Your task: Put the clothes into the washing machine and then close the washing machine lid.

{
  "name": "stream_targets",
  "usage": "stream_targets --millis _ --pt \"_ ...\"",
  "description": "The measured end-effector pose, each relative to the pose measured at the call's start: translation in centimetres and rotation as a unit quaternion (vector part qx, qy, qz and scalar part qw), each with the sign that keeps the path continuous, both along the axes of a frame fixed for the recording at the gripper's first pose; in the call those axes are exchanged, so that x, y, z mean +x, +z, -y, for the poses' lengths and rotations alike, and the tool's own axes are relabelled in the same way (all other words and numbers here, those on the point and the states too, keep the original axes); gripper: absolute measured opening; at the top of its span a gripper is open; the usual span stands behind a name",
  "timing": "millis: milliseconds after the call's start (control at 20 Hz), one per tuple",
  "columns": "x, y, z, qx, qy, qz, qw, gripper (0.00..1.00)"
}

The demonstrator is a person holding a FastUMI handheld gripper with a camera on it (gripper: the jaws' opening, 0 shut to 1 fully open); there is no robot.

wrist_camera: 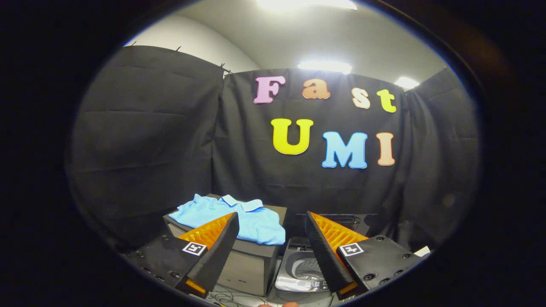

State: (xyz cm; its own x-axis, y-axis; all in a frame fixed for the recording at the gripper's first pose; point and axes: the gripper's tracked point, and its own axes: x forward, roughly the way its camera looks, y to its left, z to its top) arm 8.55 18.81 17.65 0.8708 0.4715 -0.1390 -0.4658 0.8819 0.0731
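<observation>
Shirt lies beyond wide-open, empty fingers of gripper.

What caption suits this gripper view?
Open gripper faces a light-blue polo shirt on a dark box, beside an open small washing machine.

Black cloth walls at 9, 12 and 3 o'clock. White ceiling above, three lit panels toward 12–1. Dark box-like stand at 6–7, loose cables on the floor below.
</observation>
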Motion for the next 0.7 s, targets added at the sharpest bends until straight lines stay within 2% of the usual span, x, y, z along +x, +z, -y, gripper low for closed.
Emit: stream_targets --millis 500,700 --pt "4.3 -0.1 -11.0 -0.038 0.065 -0.045 0.996 0.97" --pt "6.3 -1.3 -14.3 -0.034 0.069 -0.055 0.995 0.97"
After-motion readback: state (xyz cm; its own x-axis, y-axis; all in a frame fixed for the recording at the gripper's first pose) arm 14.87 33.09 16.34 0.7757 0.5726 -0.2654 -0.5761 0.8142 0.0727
